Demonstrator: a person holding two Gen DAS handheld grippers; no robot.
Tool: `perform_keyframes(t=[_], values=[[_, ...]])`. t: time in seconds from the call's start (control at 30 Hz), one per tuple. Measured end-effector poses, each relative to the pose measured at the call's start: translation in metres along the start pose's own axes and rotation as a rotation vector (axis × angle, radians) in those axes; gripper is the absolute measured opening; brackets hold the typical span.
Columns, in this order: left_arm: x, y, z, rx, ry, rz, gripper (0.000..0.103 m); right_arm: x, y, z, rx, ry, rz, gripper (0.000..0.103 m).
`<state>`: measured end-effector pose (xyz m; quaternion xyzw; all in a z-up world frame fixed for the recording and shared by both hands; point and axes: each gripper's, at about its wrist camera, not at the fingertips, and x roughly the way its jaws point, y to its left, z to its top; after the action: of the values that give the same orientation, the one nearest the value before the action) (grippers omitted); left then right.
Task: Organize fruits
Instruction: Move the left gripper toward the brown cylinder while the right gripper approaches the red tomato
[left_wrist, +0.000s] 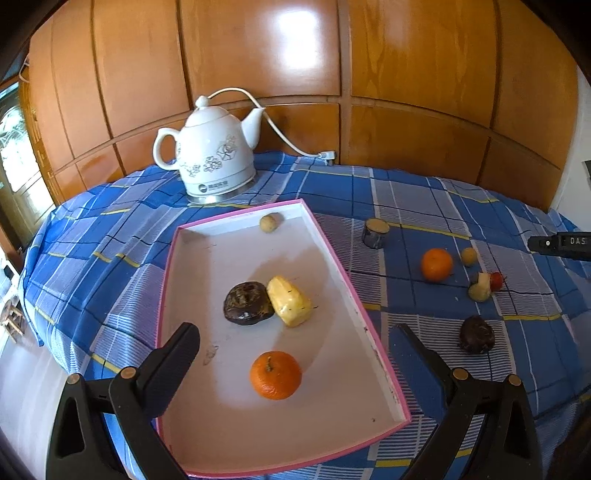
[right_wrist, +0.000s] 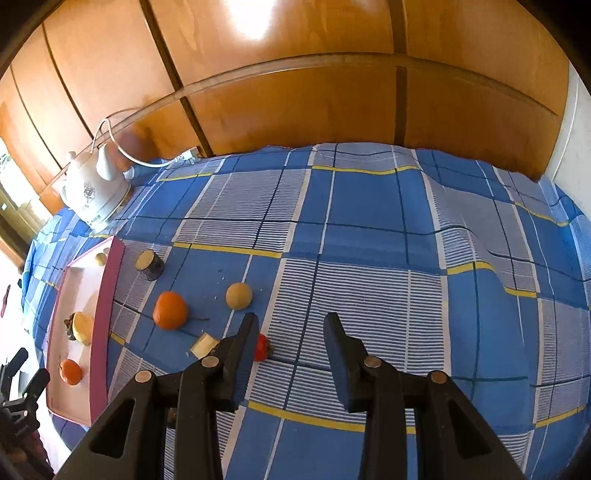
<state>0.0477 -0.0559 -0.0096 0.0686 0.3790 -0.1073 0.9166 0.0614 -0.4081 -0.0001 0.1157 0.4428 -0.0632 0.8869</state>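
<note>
A pink-rimmed white tray (left_wrist: 332, 251) holds an orange (left_wrist: 275, 374), a dark brown fruit (left_wrist: 245, 303), a yellow chunk (left_wrist: 290, 301) and a small tan ball (left_wrist: 268, 223). My left gripper (left_wrist: 295, 332) hangs wide open over the tray's near end, touching nothing. To the tray's right, loose on the checked cloth, lie a second orange (right_wrist: 170, 310), a tan ball (right_wrist: 239, 295), a pale chunk (right_wrist: 203, 345), a red fruit (right_wrist: 263, 347) and another dark fruit (left_wrist: 476, 334). My right gripper (right_wrist: 291, 319) stands just right of the red fruit, fingers narrowly apart, nothing between them.
A white ceramic kettle (left_wrist: 214, 162) with its cord stands behind the tray against the wooden panelling. A short stump-like piece (right_wrist: 149, 264) sits near the tray's far right corner. The cloth (right_wrist: 406, 240) is wrinkled toward the right, and the table edge falls away left of the tray.
</note>
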Motion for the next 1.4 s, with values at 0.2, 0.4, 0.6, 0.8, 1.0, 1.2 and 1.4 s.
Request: perform_keyframes(t=[0.2,0.4,0.6,0.8,1.0,1.2,1.4], values=[[0.005,-0.010,0.013,0.034,-0.014,-0.049,0.103,0.002,-0.002,0.000,0.012,0.014,-0.009,0.037],[0.015,-0.027,0.029,0.100,-0.008,-0.092,0.103,0.001,-0.002,0.000,0.011,0.021,-0.010,0.037],[0.028,-0.035,0.041,0.115,0.017,-0.109,0.103,-0.002,-0.001,0.001,0.006,0.009,-0.011,0.037],[0.039,-0.041,0.042,0.122,0.070,-0.142,0.103,-0.002,-0.008,0.002,0.045,0.019,-0.023,0.037],[0.048,-0.060,0.038,0.169,0.119,-0.177,0.103,0.000,-0.011,0.002,0.070,0.037,-0.019,0.037],[0.052,-0.075,0.038,0.181,0.134,-0.200,0.103,0.000,-0.011,0.002,0.069,0.040,-0.016,0.037],[0.060,-0.083,0.043,0.176,0.156,-0.222,0.103,-0.001,-0.011,0.002,0.073,0.040,-0.010,0.037]])
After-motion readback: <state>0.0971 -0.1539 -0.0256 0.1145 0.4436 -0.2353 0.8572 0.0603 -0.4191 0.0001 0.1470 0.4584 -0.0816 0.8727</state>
